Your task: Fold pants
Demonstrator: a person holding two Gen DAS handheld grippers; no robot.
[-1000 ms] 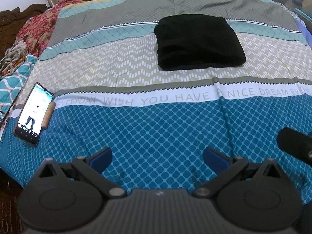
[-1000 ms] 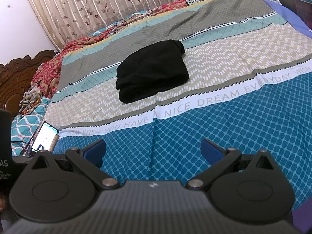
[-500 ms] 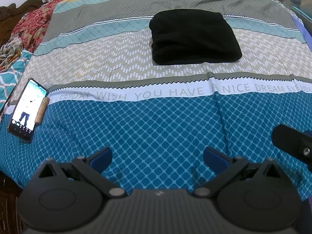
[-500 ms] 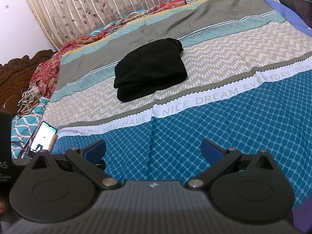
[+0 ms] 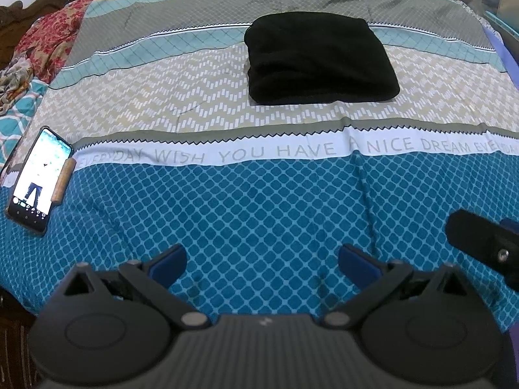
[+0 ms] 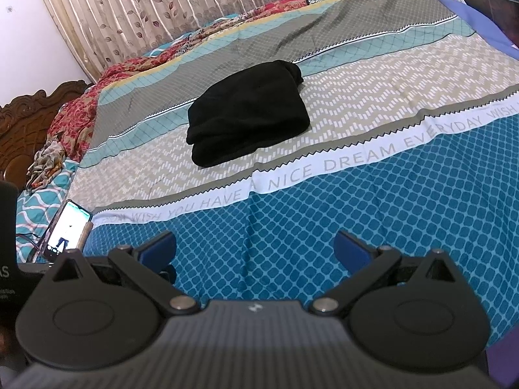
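Black pants (image 5: pixel 319 60) lie folded into a thick rectangle on the beige zigzag band of the bedspread, also visible as pants (image 6: pixel 248 120) in the right wrist view. My left gripper (image 5: pixel 261 261) hovers open over the blue diamond band near the bed's front edge, well short of the pants, with nothing between its fingers. My right gripper (image 6: pixel 254 248) is open too and empty, over the same blue band. Part of the right gripper's body (image 5: pixel 483 243) shows at the right edge of the left wrist view.
A phone (image 5: pixel 39 178) with a lit screen lies on the bedspread at the left, seen as phone (image 6: pixel 66 230) in the right wrist view. Crumpled red floral cloth (image 5: pixel 45 37) and a wooden headboard (image 6: pixel 29 120) are at the far left. Curtains (image 6: pixel 162 9) hang behind the bed.
Both grippers stayed open and empty. The left wrist view drifted slightly so the pants sit a little higher and the phone shifted left; the right view barely moved.
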